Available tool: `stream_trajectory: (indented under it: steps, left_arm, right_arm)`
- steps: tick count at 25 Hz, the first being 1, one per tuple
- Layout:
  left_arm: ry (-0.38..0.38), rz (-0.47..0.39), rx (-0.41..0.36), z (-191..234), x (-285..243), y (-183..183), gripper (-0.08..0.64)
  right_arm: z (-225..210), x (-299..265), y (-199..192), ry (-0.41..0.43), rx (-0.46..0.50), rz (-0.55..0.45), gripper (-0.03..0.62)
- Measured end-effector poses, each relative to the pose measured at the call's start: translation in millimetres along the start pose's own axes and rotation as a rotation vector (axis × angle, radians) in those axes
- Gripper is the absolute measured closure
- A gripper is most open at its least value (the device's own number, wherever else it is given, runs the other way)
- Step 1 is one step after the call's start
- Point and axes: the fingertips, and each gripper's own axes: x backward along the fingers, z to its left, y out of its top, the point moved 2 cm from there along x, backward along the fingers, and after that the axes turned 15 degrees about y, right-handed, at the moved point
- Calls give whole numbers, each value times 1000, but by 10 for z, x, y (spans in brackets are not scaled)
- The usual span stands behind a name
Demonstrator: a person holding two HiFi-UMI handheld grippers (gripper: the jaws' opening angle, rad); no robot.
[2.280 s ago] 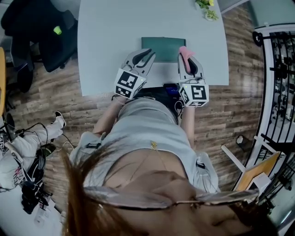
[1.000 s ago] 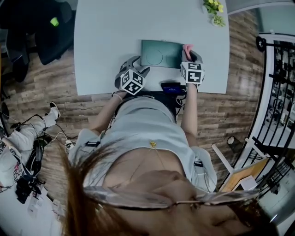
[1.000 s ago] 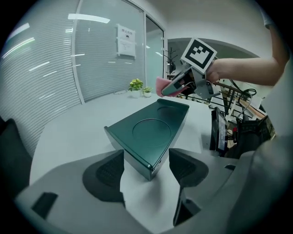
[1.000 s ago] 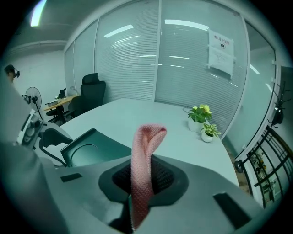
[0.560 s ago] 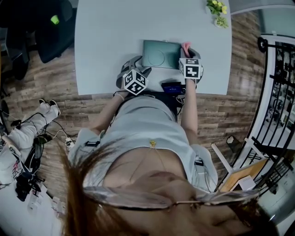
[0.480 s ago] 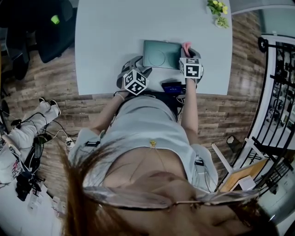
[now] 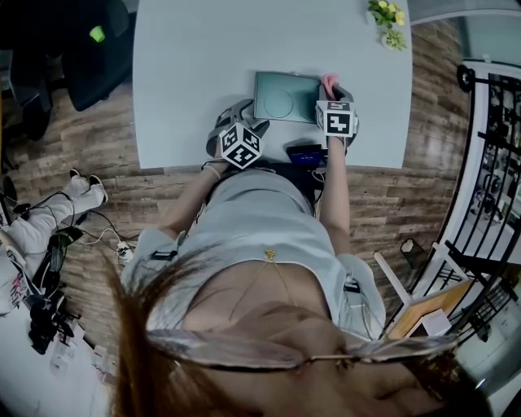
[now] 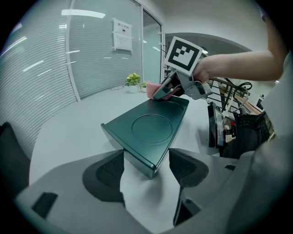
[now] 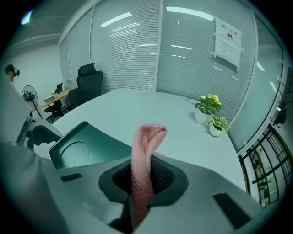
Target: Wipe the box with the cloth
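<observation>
A flat dark green box (image 7: 286,95) with a round recess in its lid lies on the pale table (image 7: 203,57). My left gripper (image 7: 251,116) is open at the box's near left corner. In the left gripper view that corner of the box (image 8: 151,132) sits between the spread jaws of the left gripper (image 8: 146,170), with gaps on both sides. My right gripper (image 7: 332,88) is at the box's right edge, shut on a pink knitted cloth (image 7: 329,81). The cloth (image 9: 145,155) sticks up between the shut jaws of the right gripper (image 9: 144,180), the box (image 9: 84,148) just to their left.
A dark phone-like device (image 7: 303,153) lies at the table's near edge between my arms. Small potted plants (image 7: 387,14) stand at the far right of the table. An office chair (image 7: 81,49) stands off the table's left side.
Since the earliest frame my left gripper has drawn back to the box's near left corner and the right has shifted to its right edge. Over the last second nothing has visibly moved.
</observation>
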Motion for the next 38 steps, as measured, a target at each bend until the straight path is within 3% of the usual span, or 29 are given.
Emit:
stream_trajectory:
  steps: [17, 38]
  left_arm:
    - [-7, 3, 8, -8, 7, 12, 255]
    - [-12, 9, 13, -4, 12, 15, 254]
  right_arm:
    - [104, -33, 37, 34, 47, 16, 548]
    - [458, -191, 177, 151, 67, 17, 548]
